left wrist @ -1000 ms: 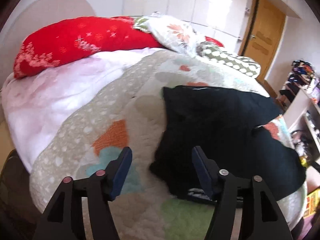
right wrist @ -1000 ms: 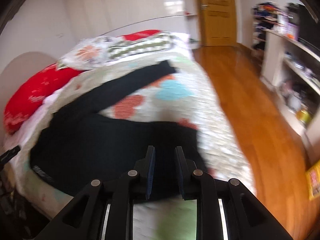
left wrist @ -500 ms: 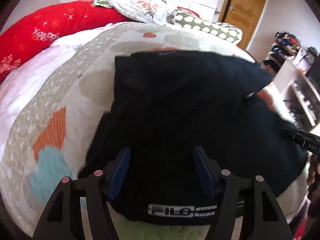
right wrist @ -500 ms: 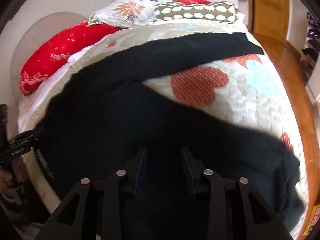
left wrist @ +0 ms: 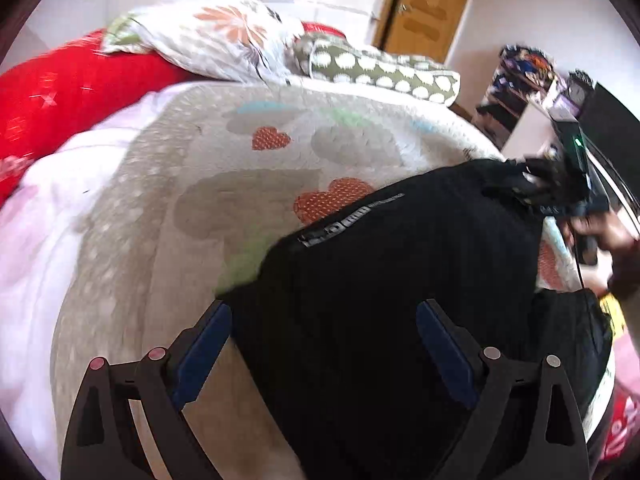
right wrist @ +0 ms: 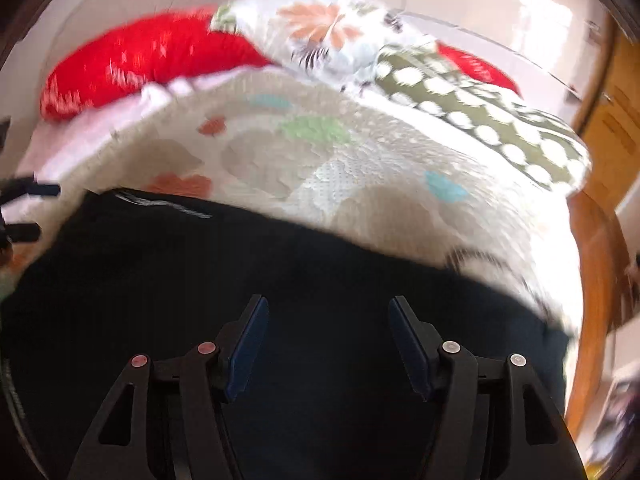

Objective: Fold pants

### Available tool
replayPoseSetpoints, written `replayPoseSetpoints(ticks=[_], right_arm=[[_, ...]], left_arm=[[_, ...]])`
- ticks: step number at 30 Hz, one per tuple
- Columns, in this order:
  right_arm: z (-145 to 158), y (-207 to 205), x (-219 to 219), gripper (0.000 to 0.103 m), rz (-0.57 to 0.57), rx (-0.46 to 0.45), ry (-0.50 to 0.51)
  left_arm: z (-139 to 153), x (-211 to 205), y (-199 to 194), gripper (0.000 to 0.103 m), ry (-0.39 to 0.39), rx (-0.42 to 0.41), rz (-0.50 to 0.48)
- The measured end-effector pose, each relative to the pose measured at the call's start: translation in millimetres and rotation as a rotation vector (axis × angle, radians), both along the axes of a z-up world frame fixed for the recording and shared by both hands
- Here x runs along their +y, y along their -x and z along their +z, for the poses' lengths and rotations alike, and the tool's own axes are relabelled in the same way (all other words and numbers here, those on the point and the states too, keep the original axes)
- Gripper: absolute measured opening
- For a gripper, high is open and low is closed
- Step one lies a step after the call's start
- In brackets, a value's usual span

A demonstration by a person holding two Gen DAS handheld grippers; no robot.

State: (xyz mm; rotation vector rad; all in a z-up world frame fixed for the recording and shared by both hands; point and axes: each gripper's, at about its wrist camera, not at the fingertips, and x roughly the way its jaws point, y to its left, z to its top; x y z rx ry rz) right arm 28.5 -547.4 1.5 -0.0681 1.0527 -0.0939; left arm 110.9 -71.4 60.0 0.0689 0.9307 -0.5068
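The black pants lie bunched on the heart-patterned quilt, their lettered waistband turned toward the pillows. My left gripper is open and empty, its blue pads just above the near part of the pants. My right gripper is open and empty too, hovering over the black cloth. It also shows at the right edge of the left wrist view, at the pants' far corner. The left gripper's fingers show at the left edge of the right wrist view.
Pillows line the head of the bed: a red one, a floral one and a green dotted one. A wooden door and cluttered shelves stand to the right. Wood floor runs beside the bed.
The right gripper has opened from nearly shut. Both views have swung, and the pants' waistband now lies farther up the bed instead of at the near edge.
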Motion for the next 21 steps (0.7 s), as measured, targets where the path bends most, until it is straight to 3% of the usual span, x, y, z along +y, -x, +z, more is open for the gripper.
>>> replayPoseSetpoints(ticks=[4, 7, 8, 10, 11, 12, 14, 16, 18, 21], right_arm=[[-21, -33, -11, 0.064, 0.116, 0.054, 0.034], [-39, -43, -14, 0.063, 0.175, 0.129, -0.009], [-40, -44, -14, 0.060, 0.180, 0.124, -0.016], [-38, -42, -13, 0.037, 0.202, 0.113, -0.042], [-37, -39, -11, 0.016, 0.208, 0.103, -0.038], [-36, -35, -7, 0.005, 0.211, 0.091, -0.010], [-32, -26, -1, 0.005, 0.207, 0.064, 0.009], [-19, -12, 5, 0.004, 0.188, 0.014, 0.039], [3, 5, 10, 0.004, 0.157, -0.052, 0.047], [46, 52, 27, 0.004, 0.127, -0.151, 0.079]], left_arm=[[-22, -8, -48, 0.094, -0.030, 0.059, -0.055], [-47, -24, -78, 0.094, -0.100, 0.098, -0.113], [-56, -31, -84, 0.094, -0.136, 0.109, -0.122], [-63, -42, -91, 0.090, -0.149, 0.073, -0.136], [-64, -46, -94, 0.077, -0.141, 0.076, -0.143], [-63, -51, -96, 0.053, -0.128, 0.079, -0.150], [-58, -57, -98, 0.023, -0.111, 0.074, -0.136], [-52, -62, -96, 0.016, -0.094, 0.070, -0.132], [-42, -69, -84, 0.014, -0.109, 0.018, -0.128], [-12, -71, -50, 0.013, -0.064, -0.060, -0.128]])
